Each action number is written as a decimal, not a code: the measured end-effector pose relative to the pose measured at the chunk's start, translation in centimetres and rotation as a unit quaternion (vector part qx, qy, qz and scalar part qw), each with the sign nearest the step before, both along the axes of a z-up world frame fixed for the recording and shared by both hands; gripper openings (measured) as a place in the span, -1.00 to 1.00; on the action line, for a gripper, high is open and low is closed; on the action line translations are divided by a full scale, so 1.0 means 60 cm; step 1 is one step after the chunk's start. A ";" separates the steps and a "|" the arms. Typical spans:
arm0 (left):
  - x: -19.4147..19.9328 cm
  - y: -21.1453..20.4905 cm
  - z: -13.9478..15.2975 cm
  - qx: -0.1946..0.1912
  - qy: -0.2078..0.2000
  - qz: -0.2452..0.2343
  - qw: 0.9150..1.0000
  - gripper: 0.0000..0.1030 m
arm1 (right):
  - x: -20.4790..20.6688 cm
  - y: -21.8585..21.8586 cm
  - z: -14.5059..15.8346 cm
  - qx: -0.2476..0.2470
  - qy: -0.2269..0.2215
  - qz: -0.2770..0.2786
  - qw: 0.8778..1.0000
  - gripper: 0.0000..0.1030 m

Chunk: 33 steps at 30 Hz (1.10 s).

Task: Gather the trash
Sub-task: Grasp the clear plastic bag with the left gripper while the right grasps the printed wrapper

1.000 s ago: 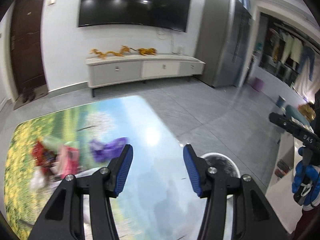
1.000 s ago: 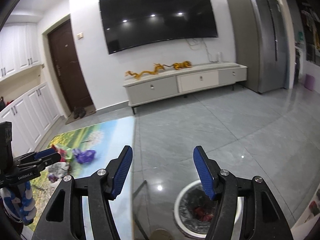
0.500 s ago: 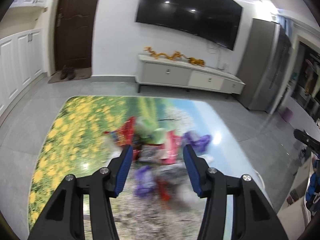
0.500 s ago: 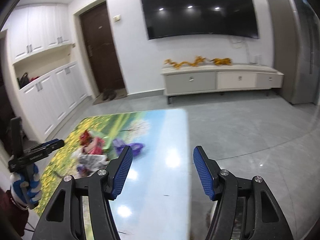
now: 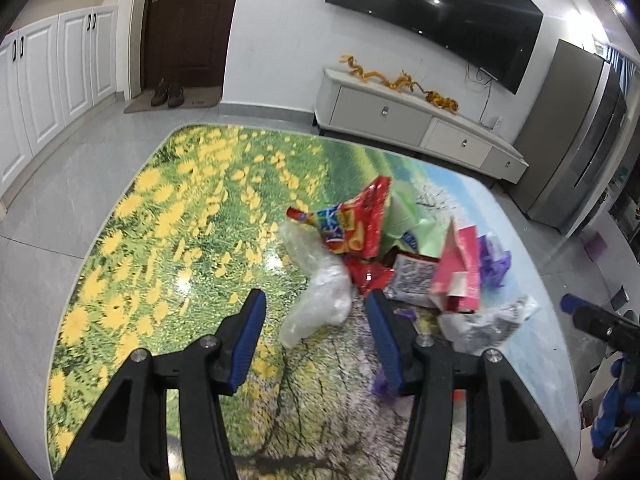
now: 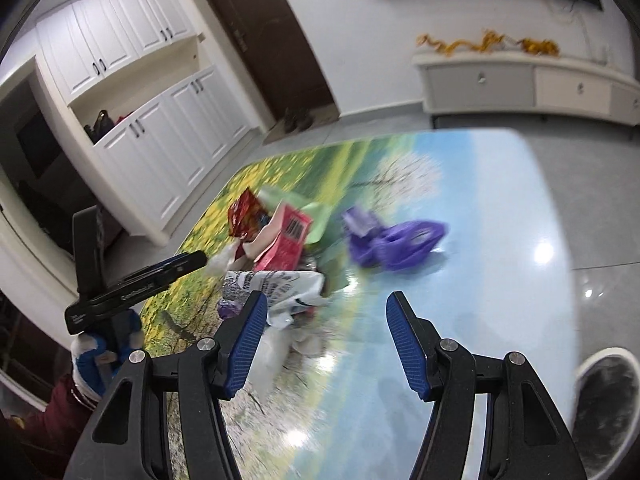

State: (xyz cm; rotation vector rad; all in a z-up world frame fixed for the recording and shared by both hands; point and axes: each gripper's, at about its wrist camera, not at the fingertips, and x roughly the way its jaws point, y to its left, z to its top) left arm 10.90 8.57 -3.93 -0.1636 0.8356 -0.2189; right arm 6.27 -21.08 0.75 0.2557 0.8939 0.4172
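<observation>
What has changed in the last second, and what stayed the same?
Both grippers swung leftward, away from the trash bin and the floor, toward the trash pile. The left gripper now points at the clear plastic wrap; the right gripper faces the table near the purple bag. Nothing was taken or let go: both stayed open and empty, and the trash seems unmoved.

Trash heaped on one printed table (image 5: 168, 216), beside one bin (image 6: 608, 396).
Countable: one red snack bag (image 5: 356, 220), one pink carton (image 5: 460, 264), one green wrapper (image 5: 412, 220), two clear plastic bags (image 5: 320, 292), two purple wrappers (image 6: 396, 240).
</observation>
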 end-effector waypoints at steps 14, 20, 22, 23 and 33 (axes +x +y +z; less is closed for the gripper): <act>0.029 -0.005 -0.042 -0.019 0.023 -0.031 0.999 -0.52 | 0.054 0.063 -0.049 0.033 0.024 0.051 0.998 -0.64; -0.002 0.007 -0.018 -0.026 0.005 -0.027 0.999 -0.71 | 0.033 0.072 -0.009 0.028 -0.010 0.063 0.998 -0.73; -0.016 0.014 -0.007 -0.027 -0.004 -0.021 0.999 -0.71 | 0.024 0.070 0.009 0.030 -0.022 0.063 0.997 -0.75; -0.026 0.018 0.001 -0.029 -0.009 -0.018 0.999 -0.72 | 0.018 0.069 0.017 0.030 -0.028 0.063 0.997 -0.75; -0.111 0.030 0.085 -0.023 -0.065 0.002 0.998 -0.72 | -0.054 0.038 0.093 0.030 -0.085 0.051 0.995 -0.77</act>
